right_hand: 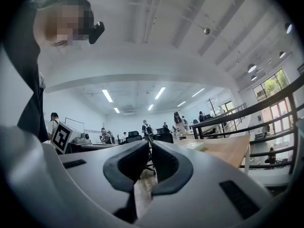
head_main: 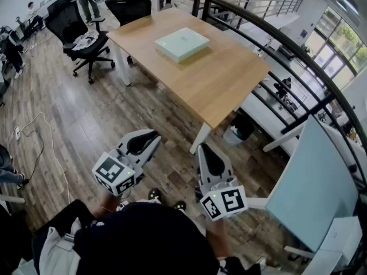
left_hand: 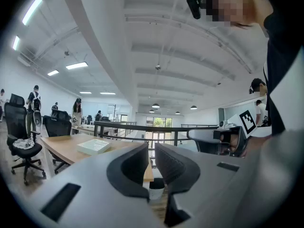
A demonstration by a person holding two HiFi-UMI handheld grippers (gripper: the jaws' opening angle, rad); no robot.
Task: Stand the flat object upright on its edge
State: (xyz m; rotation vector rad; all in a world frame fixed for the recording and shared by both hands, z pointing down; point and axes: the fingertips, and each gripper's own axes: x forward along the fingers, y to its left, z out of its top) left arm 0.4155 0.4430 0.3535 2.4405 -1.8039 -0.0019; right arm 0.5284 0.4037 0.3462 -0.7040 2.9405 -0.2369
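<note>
I hold the left gripper (head_main: pixel 153 137) and the right gripper (head_main: pixel 204 149) level and side by side, a little apart, over the plank floor (head_main: pixel 86 113); both point toward the wooden table (head_main: pixel 223 79) and stop short of its near corner. Left gripper view: the 2 jaws stand together with nothing between them. Right gripper view: the 2 jaws likewise stand together and carry nothing. The flat object (head_main: pixel 182 43), a pale green slab, lies flat on its broad face on the far half of the table, well apart from both grippers and touched by neither; it is not on its edge. Beyond the table's left side stand 2 black office chairs (head_main: pixel 80 30); along its right side runs a dark railing (head_main: pixel 269 36). Several people stand at desks further back; detail there is too small to report.
</note>
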